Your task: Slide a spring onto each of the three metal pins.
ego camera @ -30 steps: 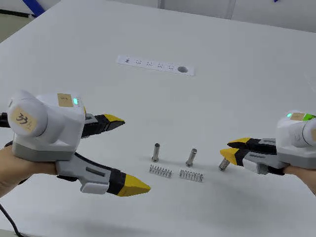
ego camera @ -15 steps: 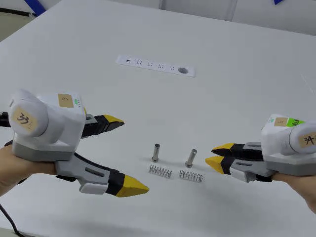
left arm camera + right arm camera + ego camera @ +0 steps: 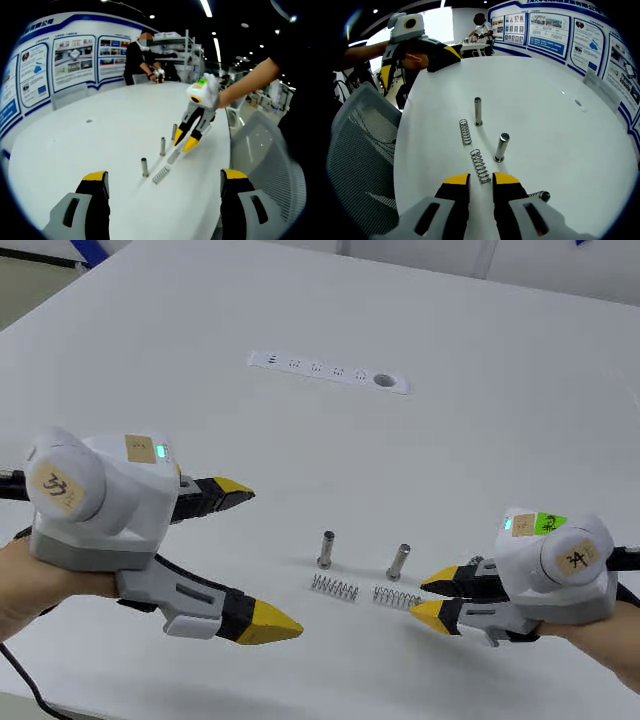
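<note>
The right pin, beside my right gripper, looks sprung. Left pin and middle pin stand bare. My right fingers are narrow, empty, at the right spring; left gripper wide, empty.

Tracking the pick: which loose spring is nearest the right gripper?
The spring just ahead of the right gripper, beside the nearer bare pin; the other spring lies farther off.

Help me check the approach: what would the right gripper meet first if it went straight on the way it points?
Probably the nearer spring, lying just ahead of the right gripper, in line with the gap between its jaws.
</note>
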### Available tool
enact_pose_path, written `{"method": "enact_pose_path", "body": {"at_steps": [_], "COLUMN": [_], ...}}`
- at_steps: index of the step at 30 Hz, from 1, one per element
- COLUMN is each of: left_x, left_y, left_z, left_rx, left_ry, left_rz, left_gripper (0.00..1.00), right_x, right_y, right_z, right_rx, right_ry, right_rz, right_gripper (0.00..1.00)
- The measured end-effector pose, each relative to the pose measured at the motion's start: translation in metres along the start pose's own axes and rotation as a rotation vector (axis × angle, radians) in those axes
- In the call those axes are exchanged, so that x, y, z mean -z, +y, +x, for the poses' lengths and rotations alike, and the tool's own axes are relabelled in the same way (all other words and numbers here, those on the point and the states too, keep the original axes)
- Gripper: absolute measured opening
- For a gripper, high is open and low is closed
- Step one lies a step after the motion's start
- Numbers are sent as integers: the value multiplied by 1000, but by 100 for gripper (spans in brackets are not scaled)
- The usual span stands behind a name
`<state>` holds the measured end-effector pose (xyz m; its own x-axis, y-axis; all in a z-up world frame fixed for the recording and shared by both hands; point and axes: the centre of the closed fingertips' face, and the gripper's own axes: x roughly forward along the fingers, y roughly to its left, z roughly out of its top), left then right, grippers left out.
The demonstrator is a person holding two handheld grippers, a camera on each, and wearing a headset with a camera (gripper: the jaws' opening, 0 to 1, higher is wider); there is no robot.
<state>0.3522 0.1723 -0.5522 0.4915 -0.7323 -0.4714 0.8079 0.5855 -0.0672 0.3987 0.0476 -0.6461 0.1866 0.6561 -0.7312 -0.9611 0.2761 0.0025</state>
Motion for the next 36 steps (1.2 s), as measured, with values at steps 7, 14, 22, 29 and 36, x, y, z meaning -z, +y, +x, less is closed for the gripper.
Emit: {"method": "enact_pose_path", "body": {"at_steps": [7,14,22,29,36], "left_x": [4,7,7,7,3], "left_y": [0,2,2,-3,-9], "left_z": [-1,-3,0,4,10], "left_rx": [-5,-10,-5,10,30], "left_ry": [14,24,27,33,24], "left_rz": [-8,-16,-15,-2,8], "left_gripper": [94,93,93,92,91], "right_x": [5,10,6,5,-15], "right_y": [0,-1,0,4,11], "right_z": [10,19,22,16,-6], "right_rx": [-16,-37,-60,-40,-38], "right_ry": [19,38,28,44,-2], "right_rz": [-20,-32,-14,-38,-59], "right_gripper": [18,18,12,11,11]}}
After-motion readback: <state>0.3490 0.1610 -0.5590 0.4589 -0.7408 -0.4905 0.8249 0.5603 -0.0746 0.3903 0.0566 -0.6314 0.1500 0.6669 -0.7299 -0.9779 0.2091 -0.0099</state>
